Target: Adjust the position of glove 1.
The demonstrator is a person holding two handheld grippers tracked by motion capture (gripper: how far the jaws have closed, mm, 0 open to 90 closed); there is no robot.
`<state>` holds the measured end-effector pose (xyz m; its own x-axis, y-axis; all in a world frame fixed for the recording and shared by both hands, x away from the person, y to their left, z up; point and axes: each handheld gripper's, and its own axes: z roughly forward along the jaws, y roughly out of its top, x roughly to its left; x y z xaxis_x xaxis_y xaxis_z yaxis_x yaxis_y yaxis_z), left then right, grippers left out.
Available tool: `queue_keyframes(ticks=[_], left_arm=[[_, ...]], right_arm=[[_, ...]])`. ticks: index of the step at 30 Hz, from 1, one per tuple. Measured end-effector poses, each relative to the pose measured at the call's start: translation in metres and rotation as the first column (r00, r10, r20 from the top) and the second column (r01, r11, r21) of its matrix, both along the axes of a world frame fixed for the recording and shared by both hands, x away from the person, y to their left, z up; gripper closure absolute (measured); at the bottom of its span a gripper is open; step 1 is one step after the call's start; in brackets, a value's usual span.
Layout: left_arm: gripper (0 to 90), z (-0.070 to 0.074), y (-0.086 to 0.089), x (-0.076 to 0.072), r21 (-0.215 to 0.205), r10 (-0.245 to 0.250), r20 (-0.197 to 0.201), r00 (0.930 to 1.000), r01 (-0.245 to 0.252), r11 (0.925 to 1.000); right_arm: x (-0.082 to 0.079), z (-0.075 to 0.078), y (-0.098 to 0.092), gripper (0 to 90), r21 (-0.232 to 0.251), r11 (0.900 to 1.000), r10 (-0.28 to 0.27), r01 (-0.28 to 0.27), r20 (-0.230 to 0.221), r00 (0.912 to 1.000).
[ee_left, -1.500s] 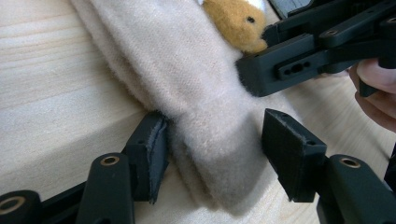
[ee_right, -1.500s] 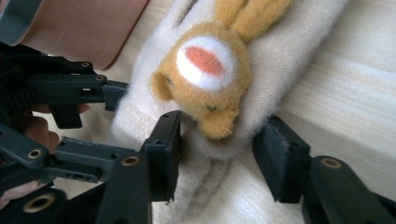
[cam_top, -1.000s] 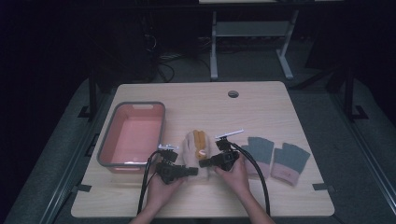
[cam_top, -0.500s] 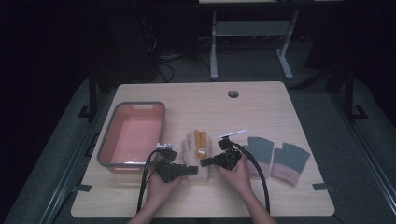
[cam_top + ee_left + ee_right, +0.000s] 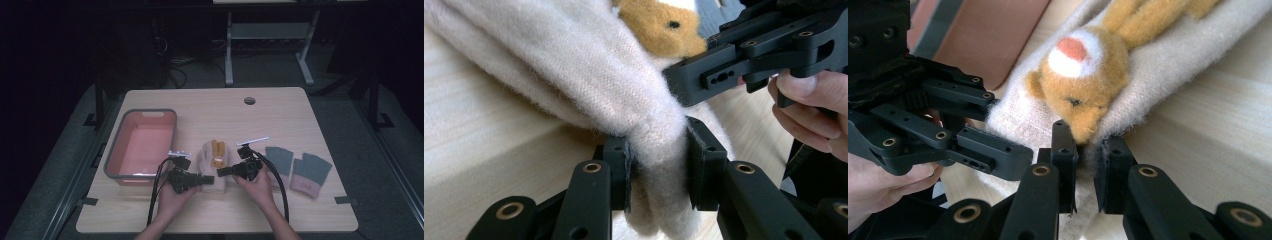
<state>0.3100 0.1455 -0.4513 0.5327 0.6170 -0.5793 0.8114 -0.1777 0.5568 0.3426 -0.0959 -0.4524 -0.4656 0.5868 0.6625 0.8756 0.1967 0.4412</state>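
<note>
Two grippers: both clamp one cream mitten (image 5: 214, 165), which lies on the table (image 5: 300, 115) just right of the pink tray (image 5: 145, 145).
Left gripper (image 5: 658, 167): jaws have just closed; pads pinch the mitten's cuff edge.
Right gripper (image 5: 1087, 162): jaws have just closed on the mitten's edge below its bear patch (image 5: 1083, 75).
High view: grey gloves (image 5: 297, 167) lie right of the mitten.
Gripper views: bear's face, fabric between the pads.
</note>
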Motion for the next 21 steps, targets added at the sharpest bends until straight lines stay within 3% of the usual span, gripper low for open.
queue_keyframes(ticks=[12, 21], left_arm=[[67.7, 0.015, 0.001, 0.006, -0.014, -0.022, 0.020, 0.9996, 0.022, 0.9997], [67.7, 0.030, 0.004, 0.011, -0.041, -0.027, 0.042, 0.9988, 0.029, 0.9987]], right_arm=[[0.002, 0.013, -0.005, 80.6, 0.034, 0.999, -0.016, 0.015, 0.011, 0.9998], [0.005, 0.032, -0.006, 80.8, 0.035, 0.999, -0.014, 0.013, 0.052, 0.9985]])
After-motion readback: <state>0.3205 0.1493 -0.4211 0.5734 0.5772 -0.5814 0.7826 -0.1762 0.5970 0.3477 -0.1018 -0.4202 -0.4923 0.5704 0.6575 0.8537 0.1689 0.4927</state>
